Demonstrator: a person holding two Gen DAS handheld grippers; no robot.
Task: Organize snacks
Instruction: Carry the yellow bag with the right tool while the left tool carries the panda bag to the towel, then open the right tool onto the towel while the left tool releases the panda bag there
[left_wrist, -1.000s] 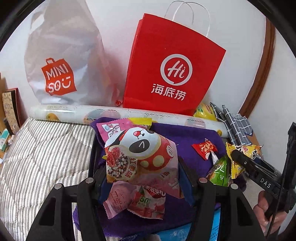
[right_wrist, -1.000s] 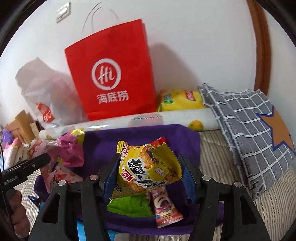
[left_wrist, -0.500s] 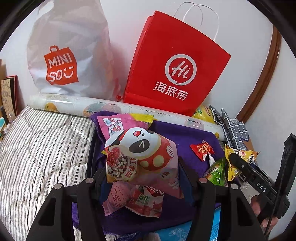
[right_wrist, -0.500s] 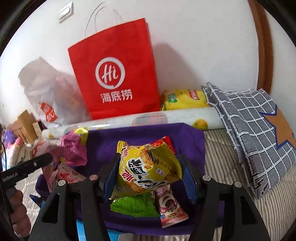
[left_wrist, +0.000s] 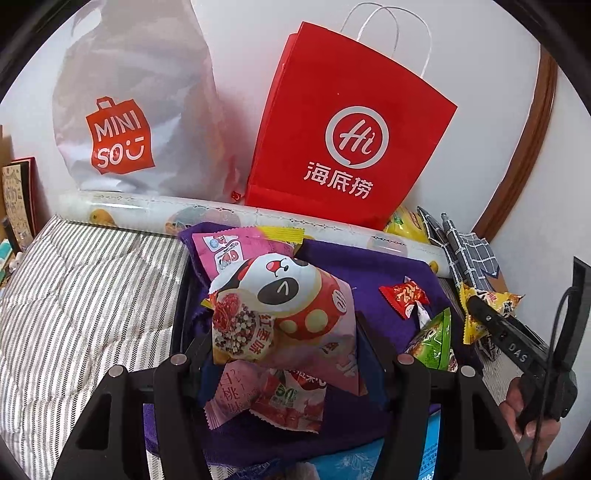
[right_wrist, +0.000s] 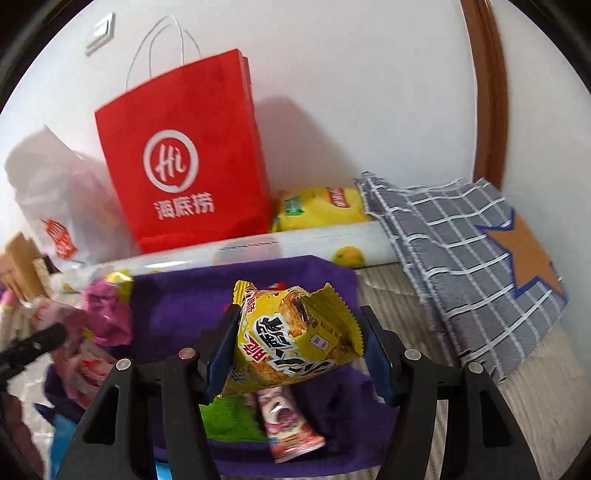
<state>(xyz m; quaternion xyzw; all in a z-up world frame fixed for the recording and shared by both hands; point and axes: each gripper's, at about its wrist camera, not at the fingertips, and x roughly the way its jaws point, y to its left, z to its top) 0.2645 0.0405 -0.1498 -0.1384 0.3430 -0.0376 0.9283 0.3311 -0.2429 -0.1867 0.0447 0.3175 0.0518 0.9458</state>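
My left gripper (left_wrist: 280, 332) is shut on a pink and white panda snack pack (left_wrist: 284, 306), held above a purple cloth (left_wrist: 369, 269). Under it lie a pink peach pack (left_wrist: 266, 402), a small red pack (left_wrist: 404, 295) and a green pack (left_wrist: 432, 339). My right gripper (right_wrist: 299, 332) is shut on a yellow snack pack (right_wrist: 295, 339), tilted over the same purple cloth (right_wrist: 177, 306). A green pack (right_wrist: 225, 417) and a pink pack (right_wrist: 288, 424) lie below it. In the left wrist view the right gripper's finger (left_wrist: 491, 321) shows at the right edge with a hand behind.
A red paper bag (left_wrist: 347, 140) and a white Miniso plastic bag (left_wrist: 129, 110) stand against the wall behind a printed roll (left_wrist: 147, 206). Striped bedding (left_wrist: 74, 314) lies to the left. A grey checked cloth (right_wrist: 461, 258) and a yellow chips bag (right_wrist: 317, 206) sit to the right.
The right wrist view has swung a little and is blurred, and the yellow pack now sits more tilted between the pads. The left gripper keeps the panda pack almost still.
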